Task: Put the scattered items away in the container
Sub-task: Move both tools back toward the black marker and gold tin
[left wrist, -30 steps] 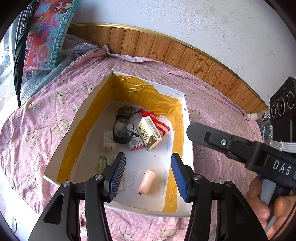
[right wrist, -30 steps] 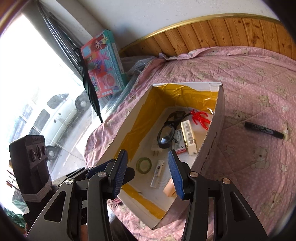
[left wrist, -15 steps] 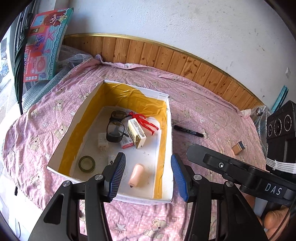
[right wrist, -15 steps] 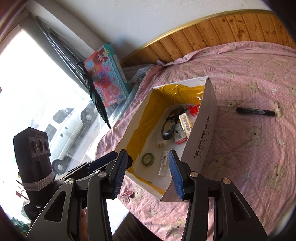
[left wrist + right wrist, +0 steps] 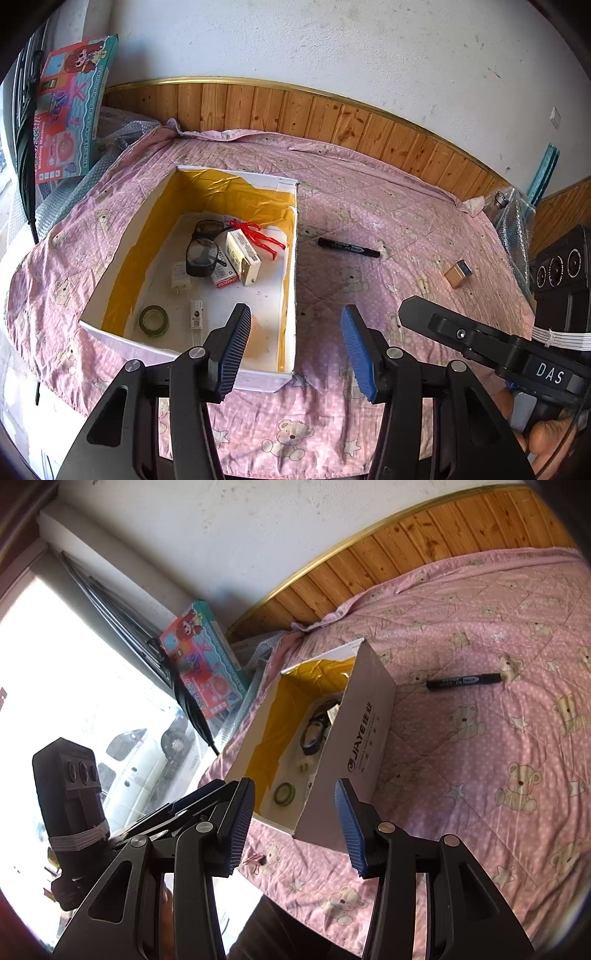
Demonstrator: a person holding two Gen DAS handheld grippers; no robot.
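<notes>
Both grippers hover above the bed, near the box.
Left gripper (image 5: 295, 347) and right gripper (image 5: 293, 823) fingers spread wide, empty; box (image 5: 291, 280) below, marker (image 5: 349, 248) beyond.

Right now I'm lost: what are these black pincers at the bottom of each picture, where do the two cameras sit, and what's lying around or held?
A person holds two hand-held grippers; each has a fisheye camera looking along its blue-padded fingers. One picture comes from the left gripper, the other from the right gripper. Both are open and empty. On the pink bedspread stands a white box holding glasses, a tape roll and small packets. Outside it lie a black marker and a small tan block.
</notes>
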